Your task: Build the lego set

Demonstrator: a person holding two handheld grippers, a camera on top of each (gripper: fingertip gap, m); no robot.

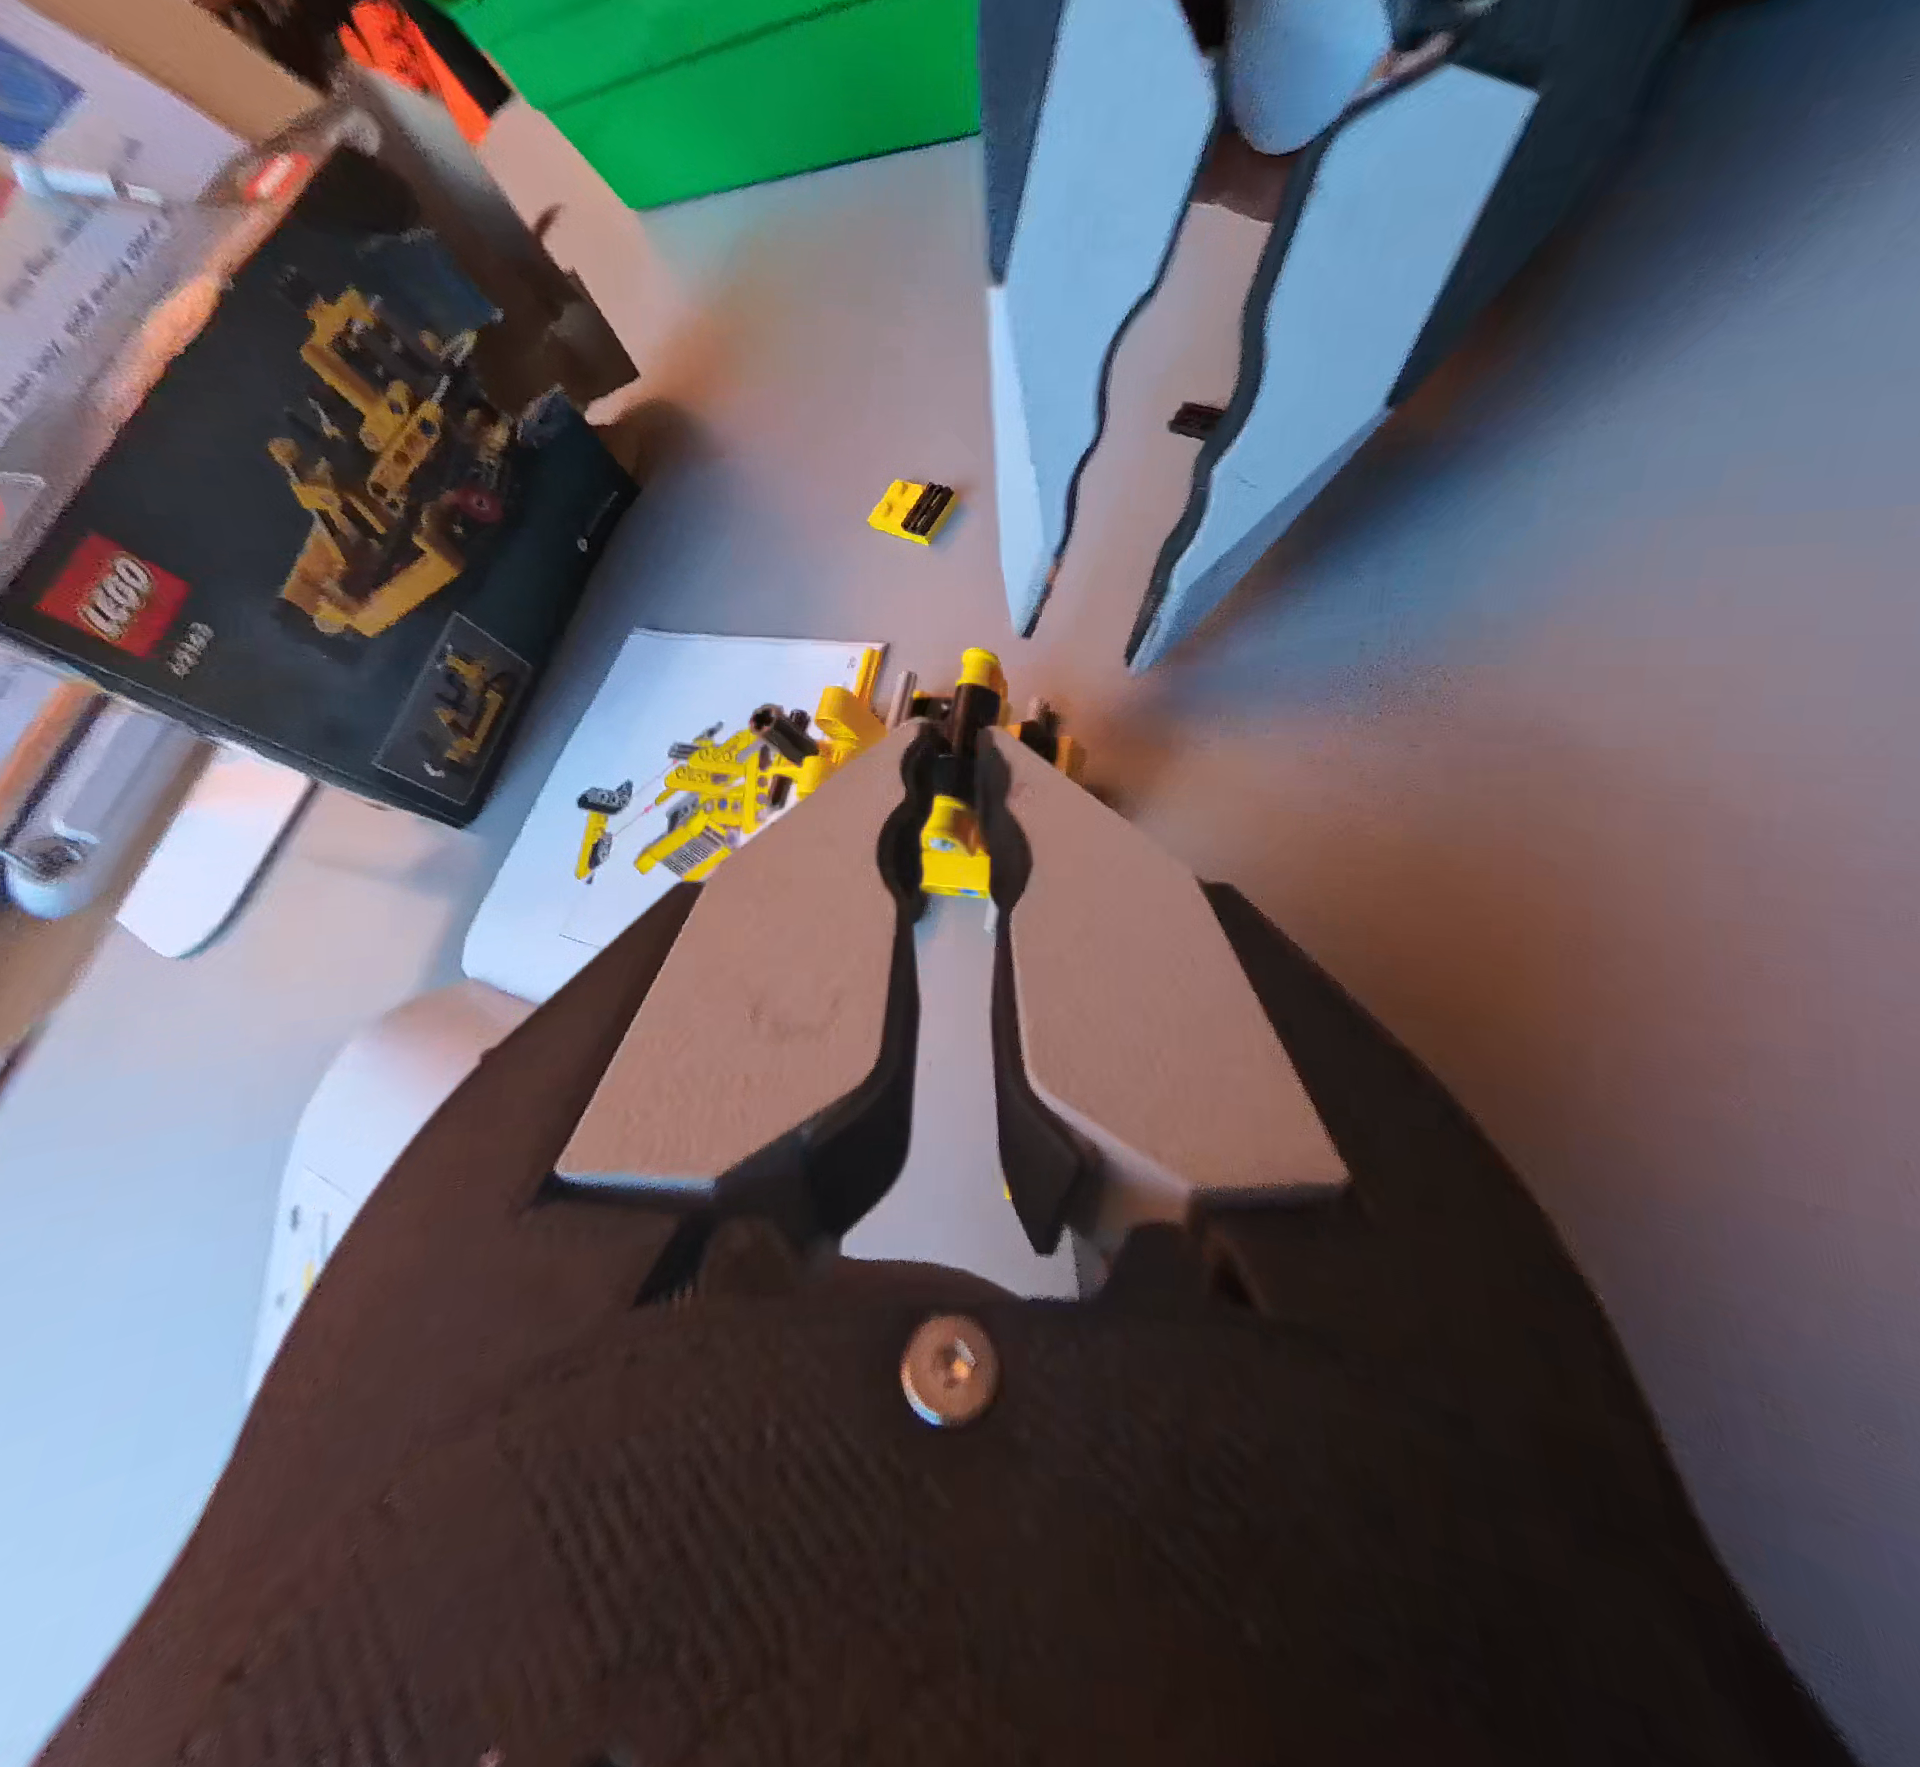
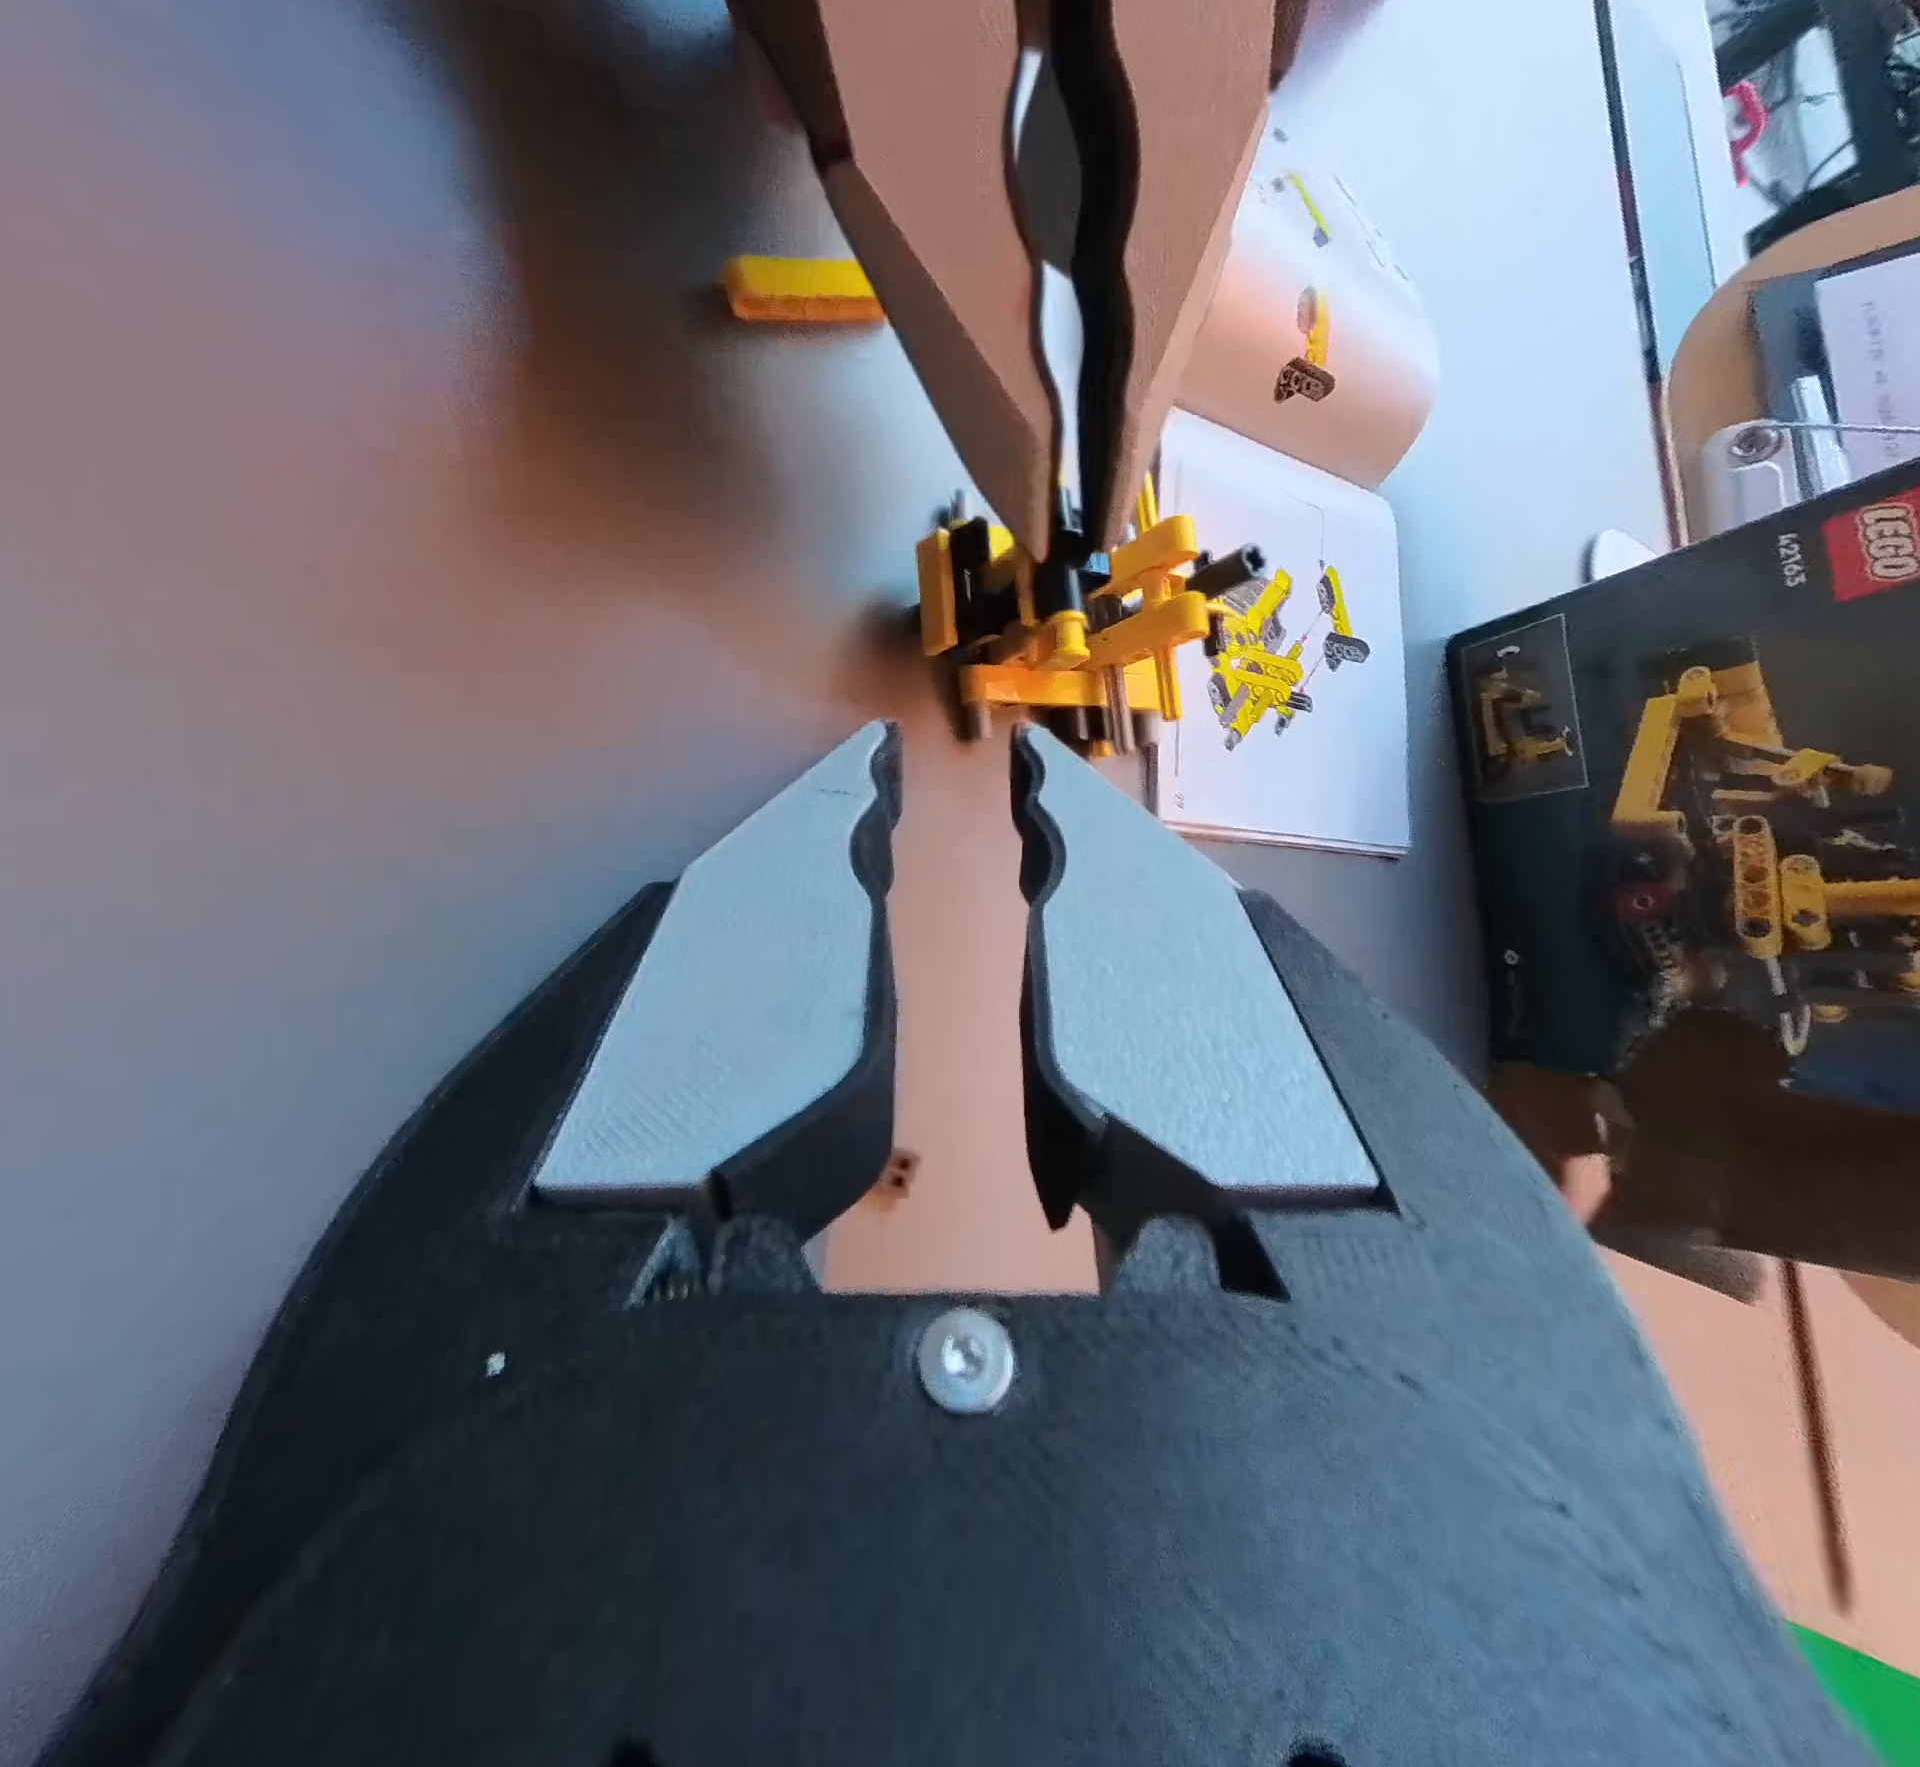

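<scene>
A partly built yellow and black lego assembly (image 1: 951,844) rests on the white table (image 1: 1455,782). My left gripper (image 1: 956,743) is shut on its black and yellow upper part. In the right wrist view the left gripper (image 2: 1075,538) comes down from the top onto the assembly (image 2: 1049,647). My right gripper (image 2: 956,738) is open and empty, with its tips just short of the assembly's near edge. In the left wrist view the right gripper (image 1: 1083,647) points at the assembly from the far side.
The instruction booklet (image 1: 644,761) lies open beside the assembly, and the lego box (image 1: 312,491) lies beyond it. A small yellow and black piece (image 1: 912,510), a tiny black piece (image 1: 1195,418) and a yellow beam (image 2: 800,292) lie loose. Green bins (image 1: 727,24) stand at the back.
</scene>
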